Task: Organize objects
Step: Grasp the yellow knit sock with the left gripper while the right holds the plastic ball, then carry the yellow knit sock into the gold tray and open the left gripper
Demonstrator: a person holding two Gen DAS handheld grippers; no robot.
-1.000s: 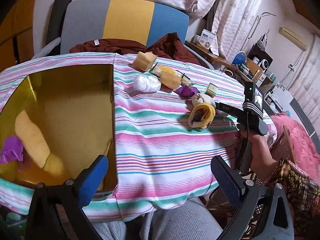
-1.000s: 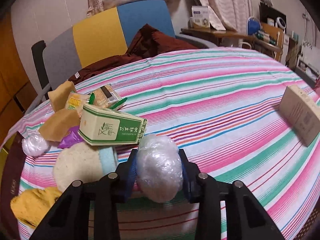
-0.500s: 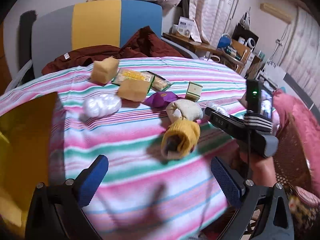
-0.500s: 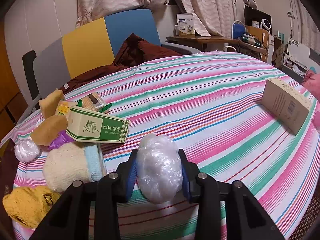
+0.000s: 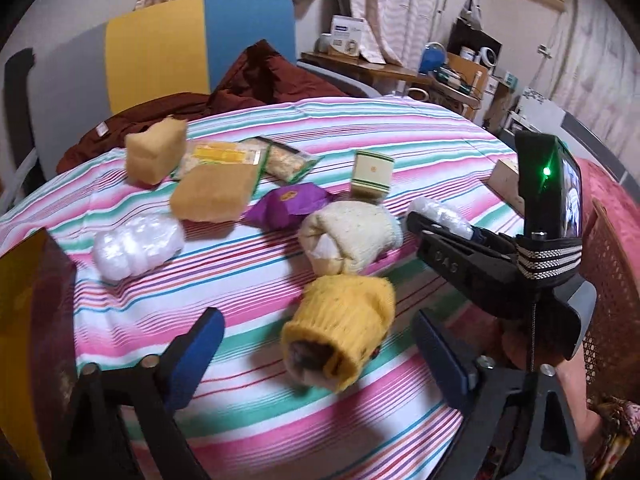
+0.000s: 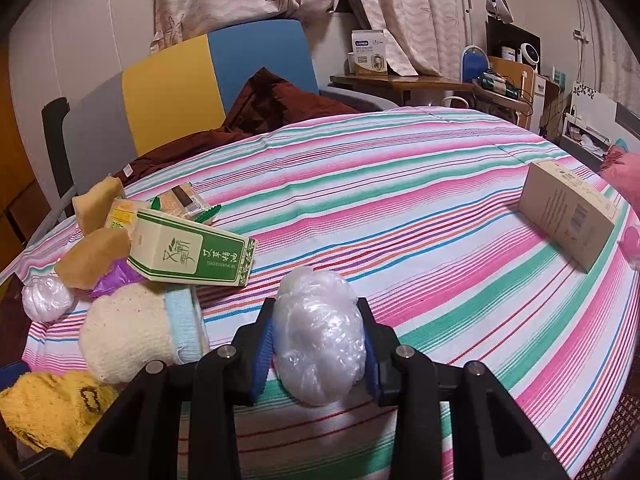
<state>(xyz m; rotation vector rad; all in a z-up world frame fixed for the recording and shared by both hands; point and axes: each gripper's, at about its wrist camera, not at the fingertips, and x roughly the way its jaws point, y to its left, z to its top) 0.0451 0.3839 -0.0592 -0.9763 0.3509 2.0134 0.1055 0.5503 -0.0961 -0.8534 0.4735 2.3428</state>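
Observation:
A yellow knitted sock roll (image 5: 344, 332) lies on the striped tablecloth (image 5: 248, 384), right between the blue pads of my left gripper (image 5: 320, 354). Its jaws are closing, with a gap still showing on each side of the roll. My right gripper (image 6: 318, 340) is shut on a crumpled white plastic ball (image 6: 320, 336), low over the cloth; in the left wrist view that ball (image 5: 440, 212) shows at the right gripper's tip. A cream sock roll (image 5: 352, 236) lies just beyond the yellow one.
Behind lie a purple packet (image 5: 292, 204), a green-and-white box (image 5: 372, 176), two tan sponges (image 5: 212, 196), snack packets (image 5: 280, 160) and another plastic ball (image 5: 136, 244). A golden box (image 5: 24, 320) stands at the left edge. A cardboard box (image 6: 568, 216) sits far right.
The left gripper has swung right, away from the golden box, and come down around the yellow sock roll, its jaws narrowing. The right gripper has stayed put with the plastic ball.

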